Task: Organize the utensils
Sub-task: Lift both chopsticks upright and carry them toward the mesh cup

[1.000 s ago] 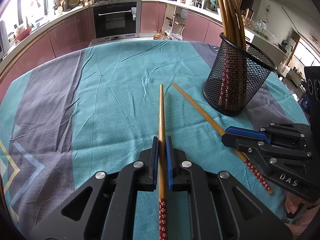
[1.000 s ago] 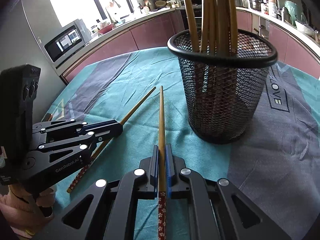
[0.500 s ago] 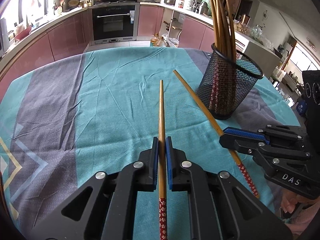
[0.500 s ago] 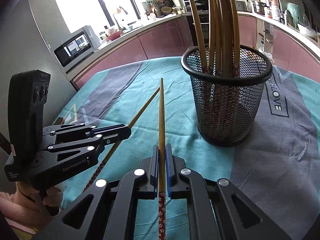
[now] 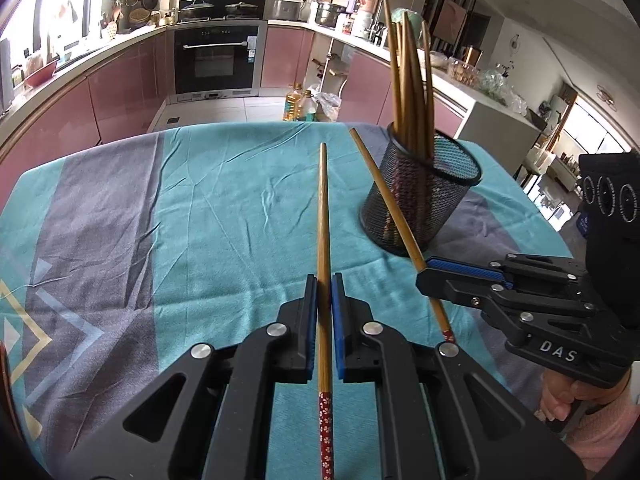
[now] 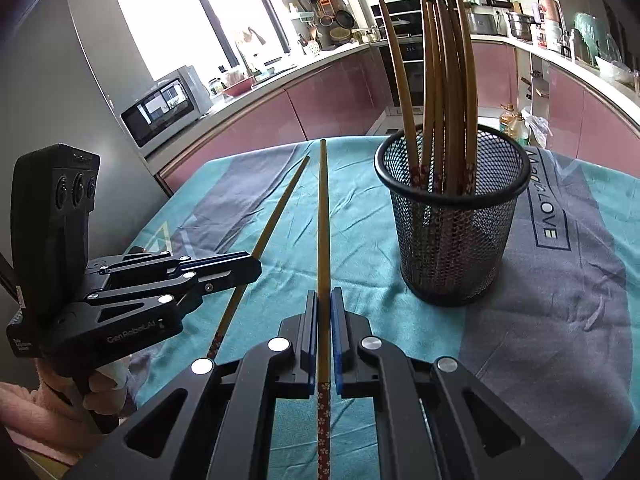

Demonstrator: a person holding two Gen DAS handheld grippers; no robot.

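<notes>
My left gripper [image 5: 324,280] is shut on a wooden chopstick [image 5: 323,208] with a red flowered end, its tip pointing away over the cloth. My right gripper [image 6: 324,296] is shut on a second chopstick [image 6: 322,216] of the same kind. Each view shows the other gripper from the side: the right one [image 5: 430,268] with its chopstick [image 5: 384,196], the left one [image 6: 250,266] with its chopstick [image 6: 276,220]. A black mesh holder [image 6: 450,240] with several chopsticks standing in it sits on the table, right of both held sticks; it shows in the left wrist view as the holder [image 5: 420,204].
The table wears a teal and grey cloth [image 5: 200,220] with creases. Beyond its far edge lie a kitchen floor, pink cabinets [image 5: 120,92], an oven [image 5: 218,60] and oil bottles [image 5: 298,106]. A microwave [image 6: 166,106] sits on the counter. A hand [image 5: 560,400] holds the right gripper.
Both grippers have lifted with their chopsticks off the cloth. The holder now looks smaller and lower in both views, and more of the kitchen shows.
</notes>
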